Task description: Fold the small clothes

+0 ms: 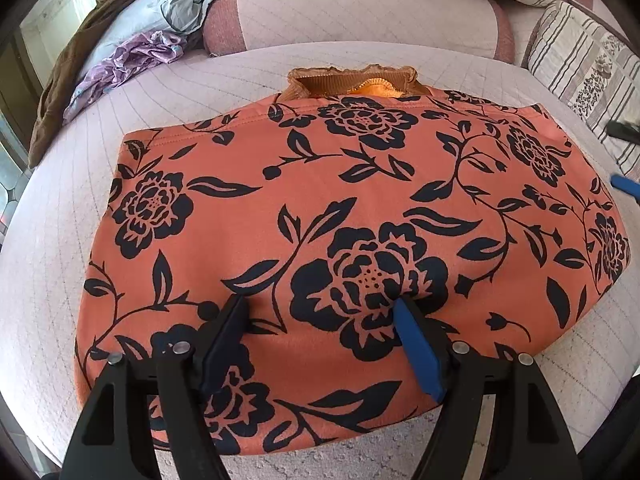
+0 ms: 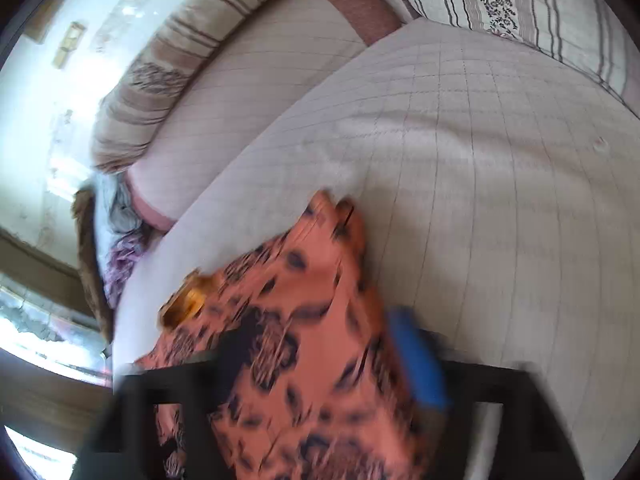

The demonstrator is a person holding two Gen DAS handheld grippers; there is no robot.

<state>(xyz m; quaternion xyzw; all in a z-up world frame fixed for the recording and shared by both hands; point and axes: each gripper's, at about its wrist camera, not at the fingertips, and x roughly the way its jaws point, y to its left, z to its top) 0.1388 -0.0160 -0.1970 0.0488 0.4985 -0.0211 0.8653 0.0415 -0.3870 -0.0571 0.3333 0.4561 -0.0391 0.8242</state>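
A salmon garment with a black flower print (image 1: 360,208) lies flat on the pale quilted cover (image 1: 56,280), its brown ribbed collar (image 1: 352,80) at the far edge. My left gripper (image 1: 320,306) stands open over the garment's near part, with both fingertips on or just above the cloth. My right gripper (image 1: 624,158) shows at the right edge, beside the garment, with its jaws apart. In the blurred right wrist view the garment (image 2: 312,320) runs under my open right gripper (image 2: 324,344), between the black finger and the blue pad (image 2: 416,360). The pads do not press on it.
A heap of other clothes, brown, light blue and purple (image 1: 132,56), lies at the back left. Striped floral pillows (image 1: 580,60) line the back and right. A pink-edged cushion (image 1: 360,12) sits behind the garment. The cover's near edge runs just under the grippers.
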